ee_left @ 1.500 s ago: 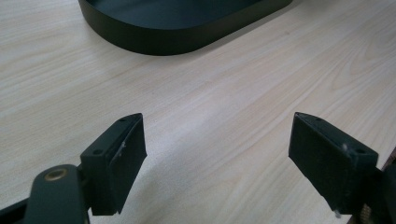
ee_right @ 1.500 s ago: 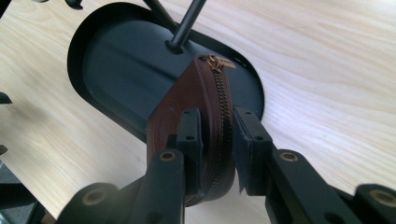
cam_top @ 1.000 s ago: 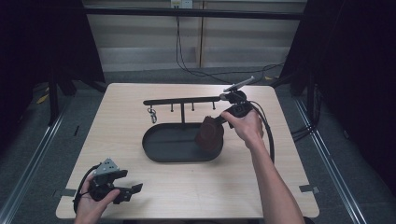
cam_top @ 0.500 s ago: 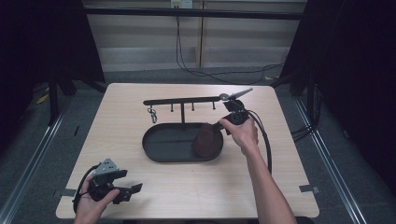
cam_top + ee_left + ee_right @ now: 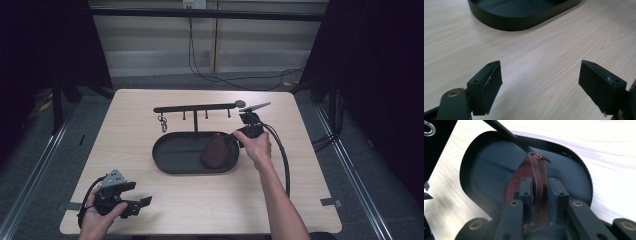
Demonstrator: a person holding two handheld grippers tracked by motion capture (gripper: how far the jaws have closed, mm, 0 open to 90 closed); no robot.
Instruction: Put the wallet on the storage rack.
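Two grippers in play. Down at the table's (image 5: 310,190) near left corner, the left gripper (image 5: 131,201) rests in the person's hand, jaws spread wide with bare wood between them in the left gripper view. Moving across, a black oval tray (image 5: 172,155) sits mid-table under a hook rail (image 5: 195,107) with a key ring (image 5: 162,122) dangling. At the tray's right end, the right gripper (image 5: 234,140) is clamped on a brown zip pouch (image 5: 215,151), pads pinching along its zipper (image 5: 541,173), pouch low over the tray floor.
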